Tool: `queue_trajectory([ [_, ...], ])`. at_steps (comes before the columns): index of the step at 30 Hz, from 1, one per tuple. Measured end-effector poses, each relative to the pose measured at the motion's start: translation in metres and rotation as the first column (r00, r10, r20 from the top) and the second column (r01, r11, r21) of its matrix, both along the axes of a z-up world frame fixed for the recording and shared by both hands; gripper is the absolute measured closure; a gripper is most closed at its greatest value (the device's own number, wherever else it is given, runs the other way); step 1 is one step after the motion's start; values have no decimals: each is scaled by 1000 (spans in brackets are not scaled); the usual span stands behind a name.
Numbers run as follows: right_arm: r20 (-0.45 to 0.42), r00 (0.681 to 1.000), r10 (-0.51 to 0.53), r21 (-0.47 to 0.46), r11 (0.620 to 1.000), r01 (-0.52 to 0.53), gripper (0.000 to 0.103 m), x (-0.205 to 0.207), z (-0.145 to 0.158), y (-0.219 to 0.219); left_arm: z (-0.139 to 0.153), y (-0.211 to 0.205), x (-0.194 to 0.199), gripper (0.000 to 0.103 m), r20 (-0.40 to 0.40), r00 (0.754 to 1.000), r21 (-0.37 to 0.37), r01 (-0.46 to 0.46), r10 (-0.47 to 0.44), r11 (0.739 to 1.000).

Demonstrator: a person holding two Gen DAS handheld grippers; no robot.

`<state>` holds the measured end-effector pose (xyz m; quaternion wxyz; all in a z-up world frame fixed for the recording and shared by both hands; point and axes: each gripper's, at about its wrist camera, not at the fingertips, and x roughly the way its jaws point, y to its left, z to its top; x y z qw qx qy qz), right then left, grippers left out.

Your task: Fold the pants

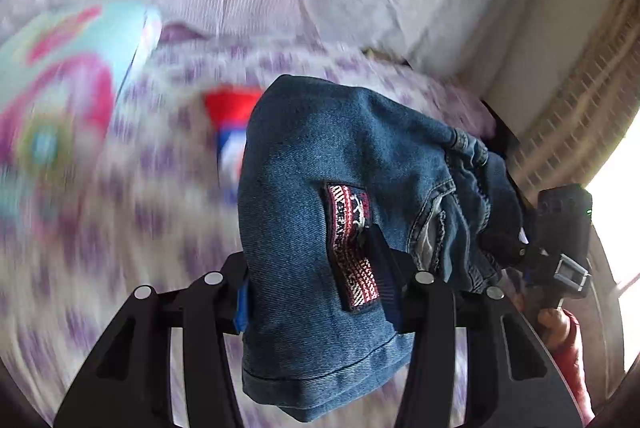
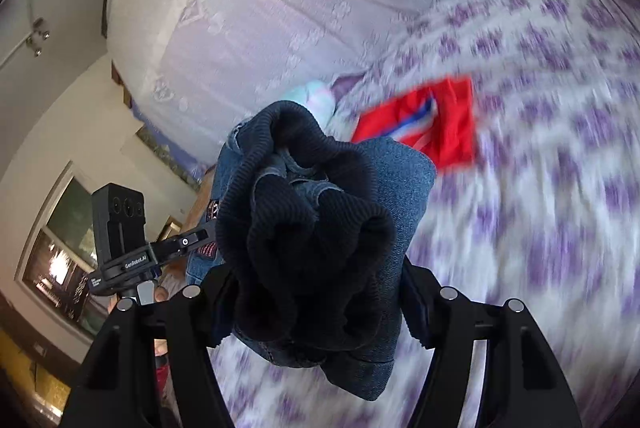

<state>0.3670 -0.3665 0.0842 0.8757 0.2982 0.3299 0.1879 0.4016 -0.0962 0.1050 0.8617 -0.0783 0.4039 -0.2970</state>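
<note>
Blue denim pants (image 1: 328, 148) hang as a folded bundle above the bed, carried between both grippers. My left gripper (image 1: 316, 280) is shut on the denim beside a red and white woven patch (image 1: 352, 248). A leg hem droops below its fingers. In the right wrist view my right gripper (image 2: 316, 292) is shut on the bunched dark ribbed waistband (image 2: 304, 212) and the denim (image 2: 400, 180) behind it. Each view shows the other gripper's black housing (image 1: 560, 224) (image 2: 120, 228) close by at the side.
A bedsheet with purple print (image 2: 540, 188) lies below, blurred by motion. A folded red garment (image 2: 432, 124) rests on it, and a bright pink and turquoise cushion (image 1: 60, 88) lies at the left. White lace fabric (image 2: 260, 8) covers the back. A hand in a red sleeve (image 1: 560, 332) holds the right gripper.
</note>
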Motion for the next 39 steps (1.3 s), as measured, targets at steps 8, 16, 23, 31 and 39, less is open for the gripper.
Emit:
queue_trajectory([
  [8,-121,990,-69,-21,998,67,35,158,-42,-44,-39,-27,167,53,-148,981,10,-127,127,992],
  [16,-155,984,-85,-8,996,85,15,188,-109,-64,-135,-16,222,4,-289,934,-24,-224,208,974],
  [23,-44,983,-176,-117,978,170,12,156,-45,-71,-73,-21,190,10,-50,975,169,-203,214,964],
  [31,48,997,68,-61,996,-65,17,165,-12,0,-29,-69,166,10,89,992,150,-102,89,983],
  [39,-195,968,-160,37,985,170,103,226,-89,-53,-111,-80,223,4,51,981,303,-196,189,933],
])
